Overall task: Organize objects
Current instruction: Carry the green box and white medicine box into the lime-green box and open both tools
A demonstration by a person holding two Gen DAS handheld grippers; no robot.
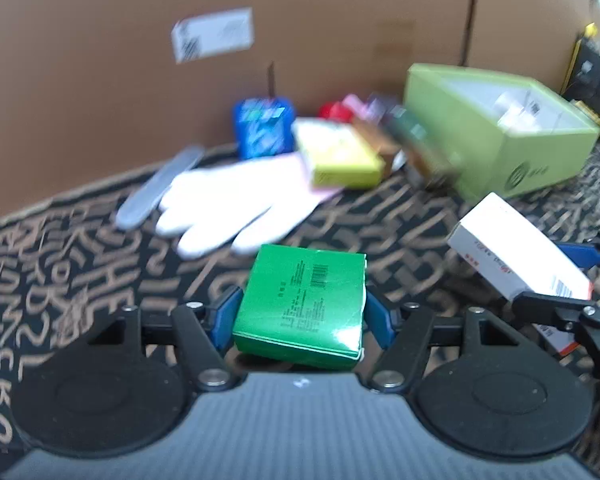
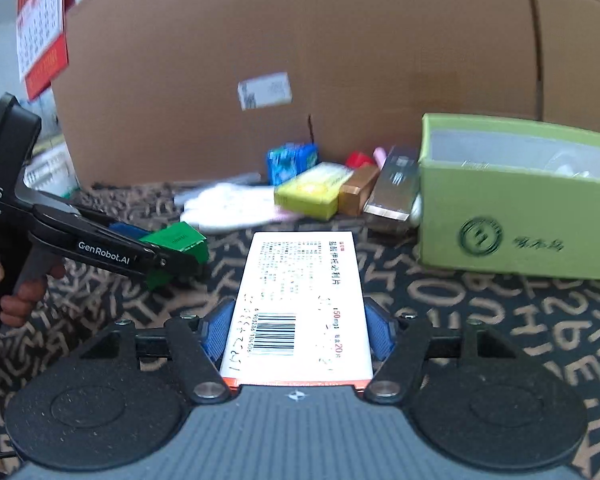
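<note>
Clearly each gripper has a box pinched between its blue pads. The left gripper (image 1: 300, 316) clamps a green box (image 1: 304, 304), its barcode panel facing up; the print beside the barcode is too fine to read. The right gripper (image 2: 298, 330) clamps a long white box (image 2: 300, 300) with a barcode, Chinese print, "50mg" and "20", and a red strip at its near end.

Only the right wrist view shows the left tool from the side: a hand (image 2: 18, 292) around its handle, "DAS" on the black body, "GenRobot.AI" along the arm, the green box at its tip. That view also shows a red and white calendar (image 2: 40, 32) at far left. Only the left wrist view shows a black and yellow item (image 1: 592, 80) at far right, behind the tray, and it catches the white box and the right gripper's black arm at its right edge.

Both views share the far clutter on the dark cloth (image 1: 80, 264) patterned with tan letters: a white glove (image 1: 236, 204), a grey flat tool (image 1: 160, 188) on its left, a blue packet (image 1: 264, 128), a yellow box (image 1: 340, 152), a brown box (image 2: 358, 194), and a red cap (image 1: 334, 112). At far right sits an open light green tray box (image 2: 520, 220) with a round logo and blurred script. Behind everything stands a cardboard wall (image 2: 300, 40) bearing a white label (image 2: 265, 90), unreadable.
</note>
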